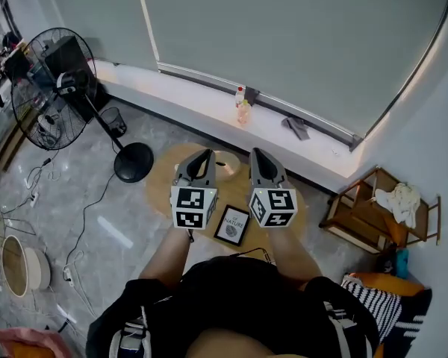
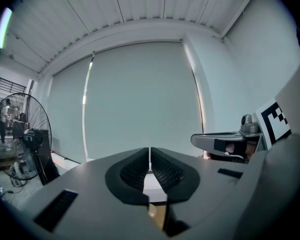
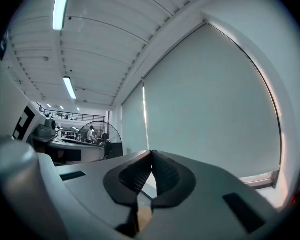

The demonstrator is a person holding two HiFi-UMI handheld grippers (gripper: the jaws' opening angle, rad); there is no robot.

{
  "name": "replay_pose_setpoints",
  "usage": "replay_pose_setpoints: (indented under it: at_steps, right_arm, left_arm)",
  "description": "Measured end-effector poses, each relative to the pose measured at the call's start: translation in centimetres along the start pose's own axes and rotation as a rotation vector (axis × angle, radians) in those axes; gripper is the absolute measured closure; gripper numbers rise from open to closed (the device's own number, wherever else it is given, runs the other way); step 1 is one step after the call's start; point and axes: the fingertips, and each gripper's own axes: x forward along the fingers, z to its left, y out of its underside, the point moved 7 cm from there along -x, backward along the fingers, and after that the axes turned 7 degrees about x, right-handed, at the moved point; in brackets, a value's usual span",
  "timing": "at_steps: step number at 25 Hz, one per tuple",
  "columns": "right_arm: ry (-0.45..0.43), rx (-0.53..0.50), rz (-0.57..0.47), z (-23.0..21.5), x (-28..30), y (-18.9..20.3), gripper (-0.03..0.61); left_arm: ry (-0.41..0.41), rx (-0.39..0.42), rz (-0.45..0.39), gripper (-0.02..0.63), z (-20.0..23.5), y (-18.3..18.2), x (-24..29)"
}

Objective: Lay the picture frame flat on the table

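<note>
**While both grippers hung shut, the frame lay flat on the table**

Where the round wooden table (image 1: 162, 179) came nearest to the person, the picture frame (image 1: 232, 225) lay on its back, face up, its dark border around a white sheet with a small grey print. It sat slightly askew to the table's edge and nothing touched it. Seen from the head, it showed between the two marker cubes, below both grippers.

The left gripper (image 1: 203, 159) was held above the table's left half. Its ribbed pads met at the tips and nothing was between them. The right gripper (image 1: 258, 156) was held beside it over the right half, its jaws likewise pressed together and empty. Both pointed away from the person, toward the window. Between them, on the far part of the table, lay a round brownish thing (image 1: 228, 164), too hidden to tell what it was.

Beyond the table ran a pale window sill (image 1: 201, 99) with a small bottle (image 1: 243, 109) and a grey cloth (image 1: 297, 127) on it, under a wide grey blind (image 1: 299, 43). A standing fan (image 1: 52, 88) stood on the floor to the left, well apart from the table. A low wooden rack (image 1: 373, 215) stood to the right.
</note>
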Motion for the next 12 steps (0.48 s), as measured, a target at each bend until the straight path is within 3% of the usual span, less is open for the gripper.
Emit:
replay_pose_setpoints:
  at_steps: [12]
  right_arm:
    - [0.013, 0.002, 0.014, -0.41, -0.45, 0.73, 0.565]
  left_arm:
    - [0.008, -0.031, 0.025, 0.583, -0.24, 0.83, 0.04]
